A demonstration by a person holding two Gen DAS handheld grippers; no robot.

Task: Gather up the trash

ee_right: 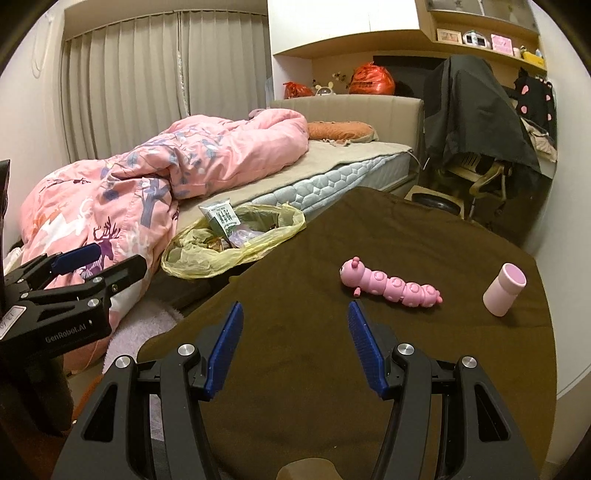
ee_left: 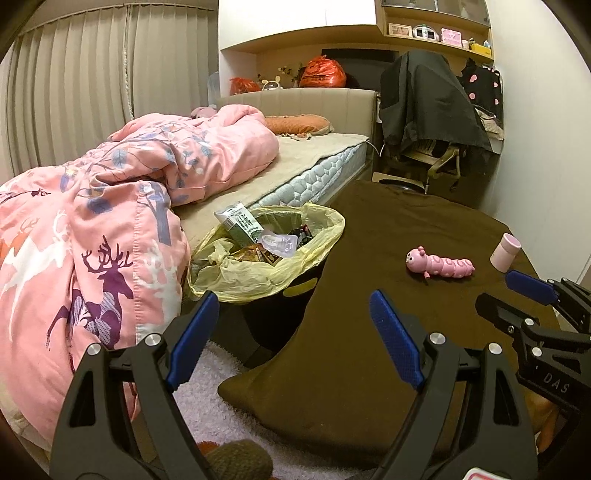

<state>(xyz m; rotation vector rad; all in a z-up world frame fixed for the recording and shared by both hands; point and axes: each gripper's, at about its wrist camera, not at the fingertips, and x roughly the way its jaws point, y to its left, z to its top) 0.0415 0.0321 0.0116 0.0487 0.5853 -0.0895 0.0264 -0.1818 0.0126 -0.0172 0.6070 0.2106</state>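
A bin lined with a yellow bag [ee_left: 321, 247] stands between the bed and the table. It holds a green-and-white carton [ee_left: 238, 223] and several wrappers. The same yellow bag [ee_right: 199, 267] shows in the right wrist view. My left gripper [ee_left: 295, 306] hangs open and empty, in front of the bin and over the table's left edge. My right gripper [ee_right: 295, 314] is open and empty above the brown tablecloth [ee_right: 295, 258]. On the cloth lie a pink caterpillar toy [ee_right: 391, 284] and a tilted pink bottle [ee_right: 504, 290]. Each view shows the other gripper at its side: right gripper [ee_left: 506, 295], left gripper [ee_right: 120, 254].
A bed with a pink deer-print duvet [ee_left: 92, 229] fills the left. A chair draped in a dark garment [ee_left: 424, 103] stands behind the table. A pale fluffy rug [ee_left: 207, 398] covers the floor below. Shelves with small items [ee_left: 439, 35] hang on the far wall.
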